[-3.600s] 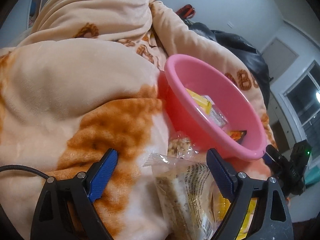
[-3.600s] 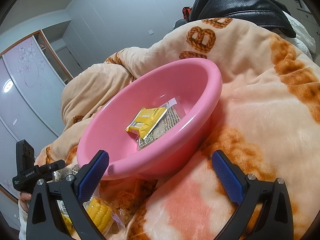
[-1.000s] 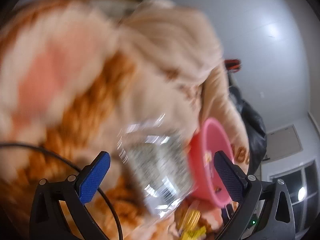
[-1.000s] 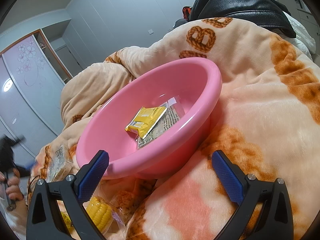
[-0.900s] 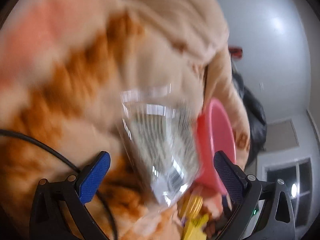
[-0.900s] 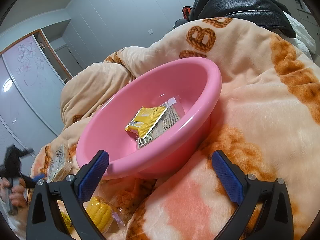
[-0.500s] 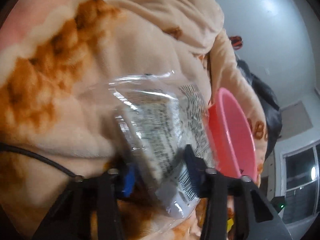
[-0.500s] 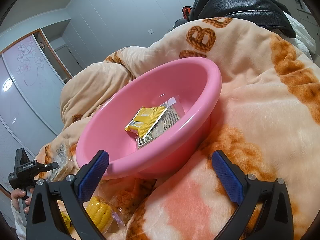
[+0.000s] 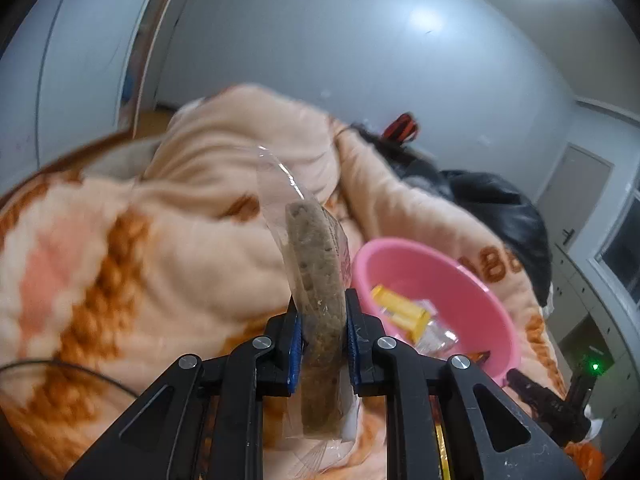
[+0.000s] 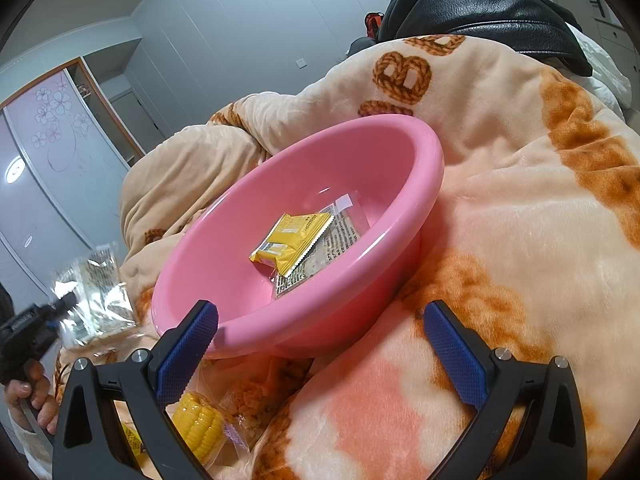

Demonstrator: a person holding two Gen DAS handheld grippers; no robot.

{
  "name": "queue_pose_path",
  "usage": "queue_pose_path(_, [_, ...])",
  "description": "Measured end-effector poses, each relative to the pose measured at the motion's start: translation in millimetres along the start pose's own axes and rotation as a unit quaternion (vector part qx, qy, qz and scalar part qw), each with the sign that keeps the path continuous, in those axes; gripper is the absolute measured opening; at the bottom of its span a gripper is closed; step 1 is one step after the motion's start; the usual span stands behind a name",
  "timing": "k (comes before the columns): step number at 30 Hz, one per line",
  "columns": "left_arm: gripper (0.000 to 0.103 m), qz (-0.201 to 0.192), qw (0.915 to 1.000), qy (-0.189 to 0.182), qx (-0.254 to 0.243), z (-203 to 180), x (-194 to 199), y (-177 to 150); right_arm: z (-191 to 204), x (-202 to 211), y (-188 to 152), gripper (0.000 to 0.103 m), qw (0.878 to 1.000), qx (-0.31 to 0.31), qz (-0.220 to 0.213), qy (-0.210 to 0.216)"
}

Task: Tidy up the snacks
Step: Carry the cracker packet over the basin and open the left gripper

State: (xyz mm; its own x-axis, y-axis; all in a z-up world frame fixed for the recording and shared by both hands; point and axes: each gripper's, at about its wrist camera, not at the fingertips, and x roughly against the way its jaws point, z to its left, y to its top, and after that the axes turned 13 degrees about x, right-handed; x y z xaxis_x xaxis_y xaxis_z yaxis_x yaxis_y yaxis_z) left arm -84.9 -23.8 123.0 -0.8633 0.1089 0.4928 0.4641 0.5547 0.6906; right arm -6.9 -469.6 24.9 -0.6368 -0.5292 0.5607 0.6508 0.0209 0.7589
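Note:
My left gripper (image 9: 320, 340) is shut on a clear-wrapped brown snack bar (image 9: 316, 280) and holds it upright above the blanket, left of the pink bowl (image 9: 492, 300). The right wrist view shows the same gripper (image 10: 60, 306) and packet (image 10: 96, 296) raised at the far left. The pink bowl (image 10: 380, 248) holds a yellow packet (image 10: 292, 240) and a clear printed packet (image 10: 336, 246). My right gripper (image 10: 320, 340) is open and empty, hovering at the bowl's near side. A corn cob packet (image 10: 200, 426) and a crispy snack packet (image 10: 250, 398) lie below the bowl.
A thick peach and orange blanket (image 10: 520, 220) covers the bed in soft folds. A black leather jacket (image 10: 480, 4) lies on it behind the bowl. A wardrobe door (image 10: 52, 152) with flower print stands at the left.
My left gripper has closed on the clear-wrapped snack bar and lifted it off the blanket, turning it upright. The right gripper has not moved.

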Motion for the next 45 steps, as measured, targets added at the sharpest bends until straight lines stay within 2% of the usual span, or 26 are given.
queue_pose_path(5, [0.014,-0.029,0.9978,-0.016,-0.057,-29.4,9.0,6.3,0.1,0.4,-0.1,0.103,1.000,0.000,0.000,0.000])
queue_pose_path(12, [0.014,-0.024,0.9904,-0.060,-0.122,-88.9,-3.2,7.6,0.4,0.7,-0.1,0.103,1.000,0.000,0.000,0.000])
queue_pose_path(16, [0.014,-0.006,0.9816,-0.115,-0.152,-128.0,-15.3,4.4,0.5,0.9,-0.1,0.103,1.000,0.000,0.000,0.000])
queue_pose_path(18, [0.014,0.013,0.9793,-0.141,-0.145,-139.1,-26.9,3.3,0.5,1.1,-0.2,0.103,1.000,0.000,0.000,0.000])
queue_pose_path(21, [0.014,0.048,0.9780,-0.159,-0.126,-146.9,-49.6,-0.5,0.4,1.4,-0.4,0.103,1.000,0.000,0.000,0.000])
queue_pose_path(26, [0.014,0.091,0.9746,-0.149,-0.141,-154.6,-83.4,-20.0,0.7,1.6,-0.4,0.103,1.000,0.000,0.000,0.000])
queue_pose_path(29, [0.014,0.101,0.9785,-0.120,-0.133,-147.1,-99.3,-31.6,0.7,1.7,-0.4,0.103,1.000,0.000,0.000,0.000])
queue_pose_path(34, [0.014,0.066,0.9905,-0.074,-0.095,-122.2,-99.6,-32.1,0.9,1.9,-0.4,0.103,1.000,0.000,0.000,0.000])
queue_pose_path(39, [0.015,0.013,0.9947,-0.073,-0.071,-104.0,-63.9,-9.6,1.0,2.4,-0.6,0.103,1.000,0.000,0.001,-0.001])
queue_pose_path(40, [0.019,0.002,0.9951,-0.071,-0.069,-101.4,-55.9,-5.6,0.7,2.7,-0.8,0.103,1.000,0.000,0.001,-0.001])
queue_pose_path(42, [0.046,-0.020,0.9952,-0.065,-0.070,-95.8,-38.2,0.9,0.8,2.8,-0.7,0.103,1.000,0.000,0.001,-0.001])
queue_pose_path(43, [0.082,-0.032,0.9949,-0.070,-0.064,-90.2,-26.9,3.9,0.7,2.9,-0.7,0.103,1.000,0.000,0.001,-0.001])
queue_pose_path(44, [0.099,-0.046,0.9942,-0.083,-0.051,-82.7,-15.5,6.2,0.8,2.9,-0.6,0.103,1.000,0.000,0.001,-0.001])
queue_pose_path(45, [0.102,-0.067,0.9919,-0.101,-0.036,-73.1,-1.3,7.5,0.9,2.9,-0.6,0.103,1.000,0.000,0.001,-0.001])
